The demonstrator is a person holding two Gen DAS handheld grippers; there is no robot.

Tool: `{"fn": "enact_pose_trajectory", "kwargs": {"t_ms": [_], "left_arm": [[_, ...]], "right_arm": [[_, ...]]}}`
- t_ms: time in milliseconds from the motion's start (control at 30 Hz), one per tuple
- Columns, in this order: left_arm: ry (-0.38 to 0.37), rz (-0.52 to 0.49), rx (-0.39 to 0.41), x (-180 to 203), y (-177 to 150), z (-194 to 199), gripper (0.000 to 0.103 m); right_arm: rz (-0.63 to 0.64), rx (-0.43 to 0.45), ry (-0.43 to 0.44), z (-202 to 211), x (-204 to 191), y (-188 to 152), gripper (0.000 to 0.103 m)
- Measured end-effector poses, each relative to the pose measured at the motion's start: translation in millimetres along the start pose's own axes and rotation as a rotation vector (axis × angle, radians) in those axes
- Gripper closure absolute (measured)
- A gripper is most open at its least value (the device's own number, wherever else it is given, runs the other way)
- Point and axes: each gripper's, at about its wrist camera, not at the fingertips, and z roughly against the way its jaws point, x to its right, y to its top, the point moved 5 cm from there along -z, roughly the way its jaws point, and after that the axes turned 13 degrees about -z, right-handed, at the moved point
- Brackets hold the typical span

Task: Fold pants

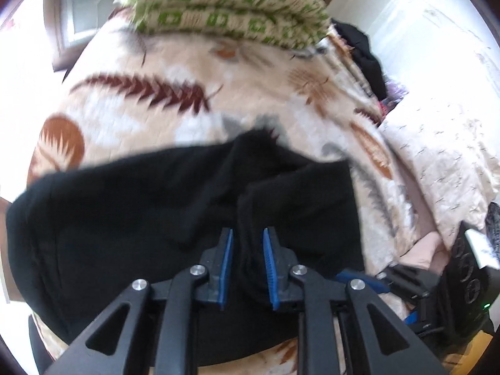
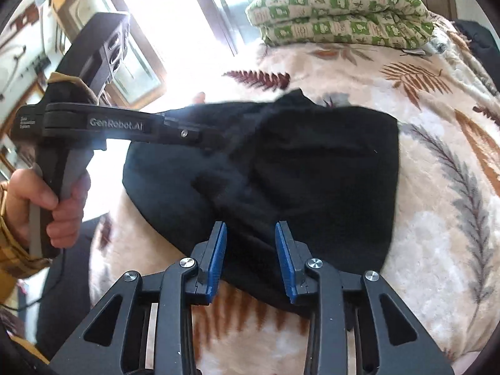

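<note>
We see the black pants (image 1: 156,212) lying on the leaf-print bed cover (image 1: 175,72), long axis running across us. Our left claw (image 1: 248,265) is pressed together on a raised ridge of the cloth; our right claw (image 2: 251,259) straddles the near edge, pads slightly spread, not clearly gripping.

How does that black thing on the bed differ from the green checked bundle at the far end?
The pants are plain black; the green checked quilt is cream with green squares. The pants lie low and rumpled in the near part of the bed; the quilt sits at the far end, doubled into a thick, puffy stack. Both are soft cloth resting on the leaf-print blanket.
</note>
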Motion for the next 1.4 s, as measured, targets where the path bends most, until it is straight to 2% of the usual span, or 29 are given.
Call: {"fn": "enact_pose_trajectory", "kwargs": {"t_ms": [67, 200, 267, 367, 500, 667, 733, 767, 800, 867, 967, 1067, 1200, 1400], "left_arm": [[-0.014, -0.009, 0.014, 6.0, 13.9, 1.4, 0.081], [-0.043, -0.012, -0.009, 14.9, 29.0, -16.7, 0.081], [-0.047, -0.015, -0.053, 17.5, 29.1, -34.8, 0.081], [-0.008, -0.010, -0.118, 10.7, 18.3, -59.2, 0.081], [-0.044, 0.028, -0.094, 4.2, 14.7, -64.4, 0.080], [-0.007, -0.011, -0.091, 11.5, 16.7, -57.6, 0.079], [0.018, -0.013, -0.073, 13.1, 14.1, -46.4, 0.073], [0.037, -0.015, -0.063, 12.9, 10.7, -38.1, 0.059], [0.061, -0.021, -0.051, 11.6, 8.1, -31.3, 0.037], [0.131, -0.043, -0.013, 6.8, 1.7, -14.7, 0.023], [0.207, -0.070, -0.006, -0.9, -8.8, -2.9, 0.023], [0.229, -0.085, -0.024, -2.1, -18.7, -5.7, 0.023], [0.296, -0.144, -0.098, 3.7, -36.0, -28.8, 0.027], [0.282, -0.098, -0.071, -1.7, -41.7, -28.3, 0.026]], "right_arm": [[-0.012, 0.011, 0.013, -2.2, -5.4, 5.4, 0.078], [-0.061, 0.039, 0.023, -11.3, -8.0, 15.5, 0.082], [-0.085, 0.021, 0.036, -23.7, -8.1, 13.9, 0.082], [-0.075, -0.024, 0.034, -41.3, -10.3, -1.6, 0.082], [-0.146, 0.015, 0.078, -44.0, -0.6, -8.7, 0.082], [-0.106, 0.015, 0.043, -40.2, -6.5, -7.4, 0.081], [-0.111, -0.001, 0.034, -34.2, -9.1, -4.4, 0.069], [-0.110, 0.002, 0.031, -29.6, -10.6, -2.9, 0.066], [-0.103, 0.013, 0.022, -25.1, -13.4, -2.8, 0.063], [-0.086, 0.040, 0.019, -12.2, -13.9, -4.1, 0.062], [-0.094, 0.065, -0.013, -1.1, -6.0, -8.0, 0.061], [-0.138, 0.061, -0.079, -4.0, 9.7, -10.7, 0.061], [-0.169, 0.023, -0.142, -15.9, 21.2, -15.0, 0.061], [-0.152, 0.023, -0.149, -10.5, 20.9, -13.1, 0.056]]}}
